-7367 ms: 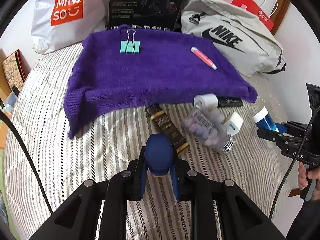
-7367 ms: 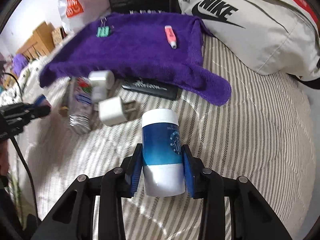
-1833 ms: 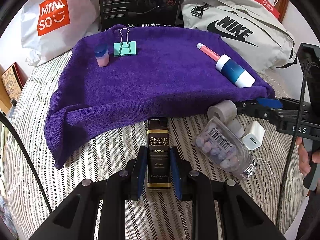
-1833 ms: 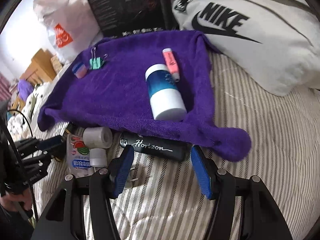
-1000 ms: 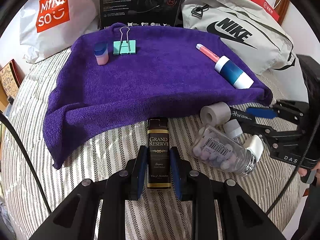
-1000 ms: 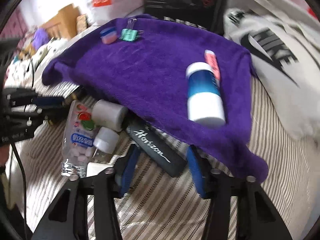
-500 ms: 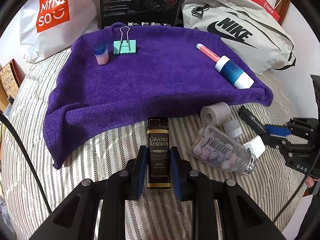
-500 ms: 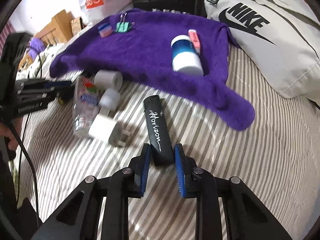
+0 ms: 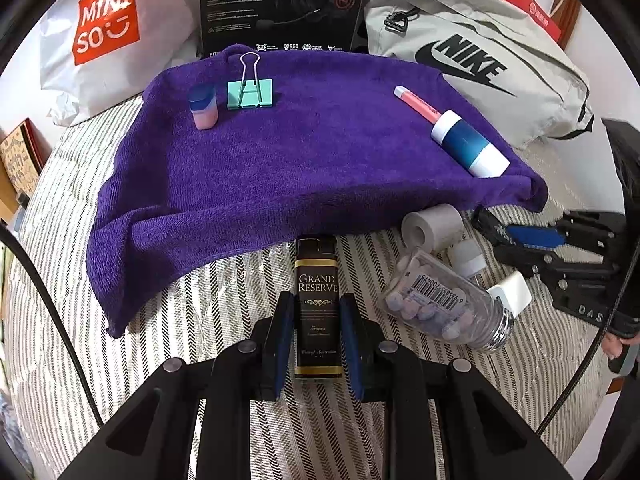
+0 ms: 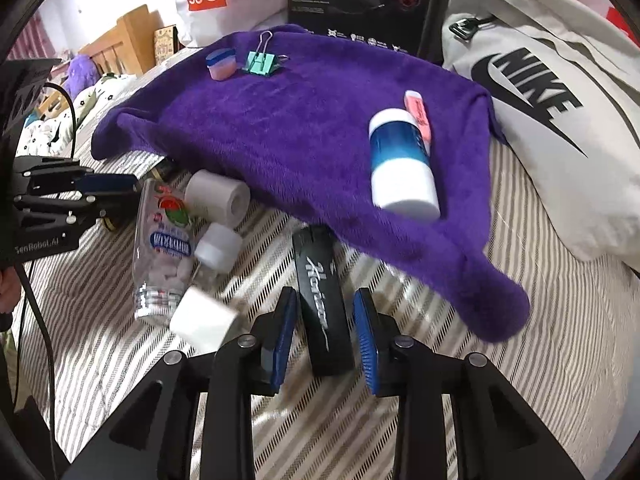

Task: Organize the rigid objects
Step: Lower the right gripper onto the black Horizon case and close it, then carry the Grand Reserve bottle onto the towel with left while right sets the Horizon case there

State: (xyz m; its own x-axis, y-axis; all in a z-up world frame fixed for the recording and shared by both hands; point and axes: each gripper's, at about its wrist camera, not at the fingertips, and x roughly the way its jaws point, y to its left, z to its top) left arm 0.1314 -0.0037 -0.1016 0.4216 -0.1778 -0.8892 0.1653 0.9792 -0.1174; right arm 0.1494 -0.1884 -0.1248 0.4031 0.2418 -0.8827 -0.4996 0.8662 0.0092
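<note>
The left gripper (image 9: 316, 328) is clamped on the Grand Reserve lighter (image 9: 318, 304), whose long axis runs toward twelve o'clock at the purple towel (image 9: 304, 160) just beyond. The right gripper (image 10: 326, 336) has just eased slightly apart around the black Horizon case (image 10: 322, 300); a sliver of gap shows at each pad, so no grip. It also points at twelve o'clock, its far end touching the towel's edge.

Black lighter (image 9: 319, 307) clamped, black case (image 10: 322, 300) on bedding
</note>
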